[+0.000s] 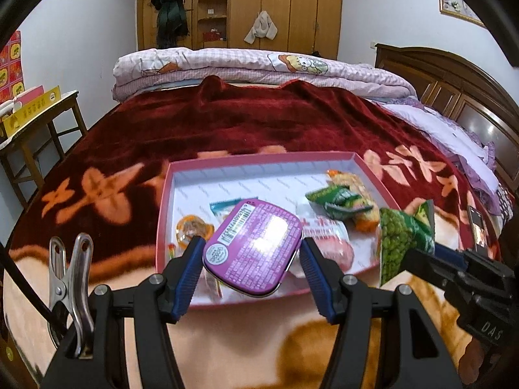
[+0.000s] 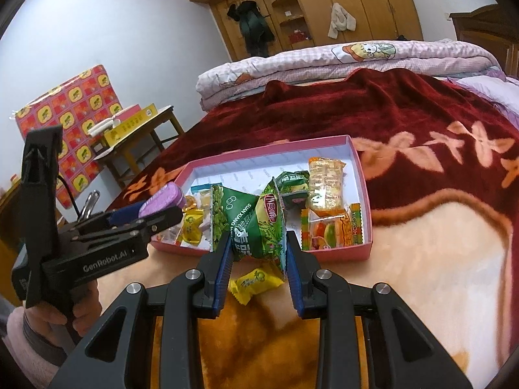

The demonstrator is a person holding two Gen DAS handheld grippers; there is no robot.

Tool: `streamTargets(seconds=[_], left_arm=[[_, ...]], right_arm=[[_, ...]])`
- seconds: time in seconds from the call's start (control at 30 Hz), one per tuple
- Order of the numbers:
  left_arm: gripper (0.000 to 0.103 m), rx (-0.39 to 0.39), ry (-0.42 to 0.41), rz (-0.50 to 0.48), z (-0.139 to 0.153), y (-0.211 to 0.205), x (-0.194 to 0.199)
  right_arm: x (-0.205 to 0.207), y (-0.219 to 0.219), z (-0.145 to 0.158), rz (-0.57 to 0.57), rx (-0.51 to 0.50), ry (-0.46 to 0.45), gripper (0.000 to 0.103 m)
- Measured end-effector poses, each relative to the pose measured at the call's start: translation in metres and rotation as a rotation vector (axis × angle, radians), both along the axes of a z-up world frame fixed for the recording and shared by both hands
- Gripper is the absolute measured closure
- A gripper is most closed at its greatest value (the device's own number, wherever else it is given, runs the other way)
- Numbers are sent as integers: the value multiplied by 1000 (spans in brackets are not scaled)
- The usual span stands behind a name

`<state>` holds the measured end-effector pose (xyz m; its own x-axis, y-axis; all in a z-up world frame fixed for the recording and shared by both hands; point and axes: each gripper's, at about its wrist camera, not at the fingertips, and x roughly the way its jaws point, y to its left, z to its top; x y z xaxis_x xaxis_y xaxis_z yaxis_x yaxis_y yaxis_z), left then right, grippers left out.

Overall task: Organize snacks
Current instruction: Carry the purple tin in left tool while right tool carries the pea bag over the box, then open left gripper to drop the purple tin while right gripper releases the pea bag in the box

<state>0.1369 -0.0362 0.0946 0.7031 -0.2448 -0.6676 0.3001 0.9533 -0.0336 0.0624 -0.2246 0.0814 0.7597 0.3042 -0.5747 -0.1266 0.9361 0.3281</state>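
On the bed, over the red and cream flowered blanket (image 1: 227, 123), sits a shallow pink tray (image 1: 259, 157) with a white floor. Above its near edge the left tool (image 1: 251, 249) is clamped on a purple tin (image 1: 253, 246), label side up and tilted, one blue pad pressed to each end. Just to its right the right tool (image 2: 259, 243) is clamped on a green pea packet (image 2: 256, 223), squeezed at the middle so both ends flare; the packet hangs over the tray's near rim.

Lying in the tray are a rice-cracker pack (image 2: 325, 181) toward the far right corner, a small green packet (image 2: 293, 184) beside it, a burger-print gummy pack (image 2: 327, 230) at the near right, and yellow wrapped sweets (image 2: 193, 225) at the left. One yellow candy (image 2: 254, 283) lies outside the tray on the blanket, right under the right tool. A folded pink quilt (image 1: 259, 68) lies across the far end of the bed.
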Motion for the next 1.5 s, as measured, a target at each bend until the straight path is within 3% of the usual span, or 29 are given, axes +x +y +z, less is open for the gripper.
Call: streamTargets(seconds=[0.47,0.8,1.0,1.5], left_arm=[[40,-13,1,53,-9,4,59],[39,-13,54,111,-31,8,98],[39,-53,83,138,-41,15,106],[39,-31,83,132,-43,11,105]], right_arm=[[37,12,8,29,-32,-14,71],[52,21,5,35,-45,-7,71],[64,21,3,27,-48,-6,71],[109,35,-7,31,-76,33,71]])
